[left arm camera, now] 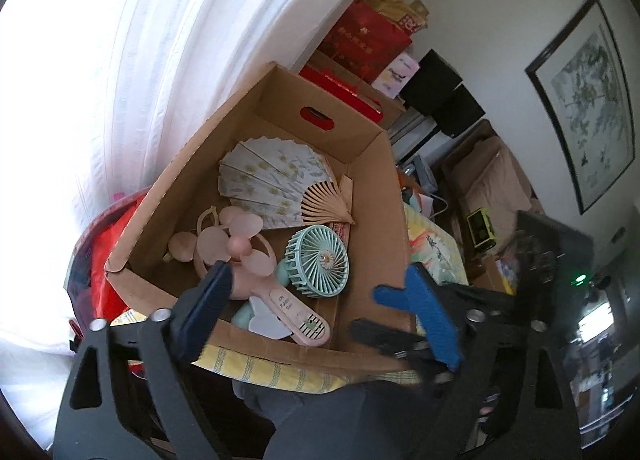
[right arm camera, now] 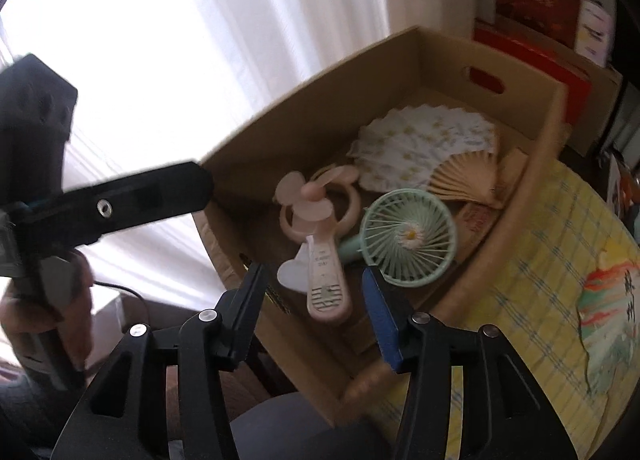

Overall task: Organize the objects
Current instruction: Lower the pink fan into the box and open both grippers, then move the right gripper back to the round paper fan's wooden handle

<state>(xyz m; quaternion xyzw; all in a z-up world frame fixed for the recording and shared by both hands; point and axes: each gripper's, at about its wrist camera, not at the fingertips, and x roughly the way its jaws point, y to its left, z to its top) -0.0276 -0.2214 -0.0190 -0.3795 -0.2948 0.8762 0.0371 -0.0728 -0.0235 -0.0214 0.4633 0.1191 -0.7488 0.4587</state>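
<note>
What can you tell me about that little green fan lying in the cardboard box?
The green fan is a small handheld one, plastic by the look of it, mint coloured, with a round cage of thin spokes and a daisy at the hub. It lies face up in the cardboard box, its short handle hidden under the pink fan beside it. The folding paper fan lies just behind it. No gripper touches it.

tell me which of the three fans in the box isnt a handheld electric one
The paper folding fan, spread open at the back of the cardboard box. The pink fan and mint-green fan in front have handles and blades.
</note>
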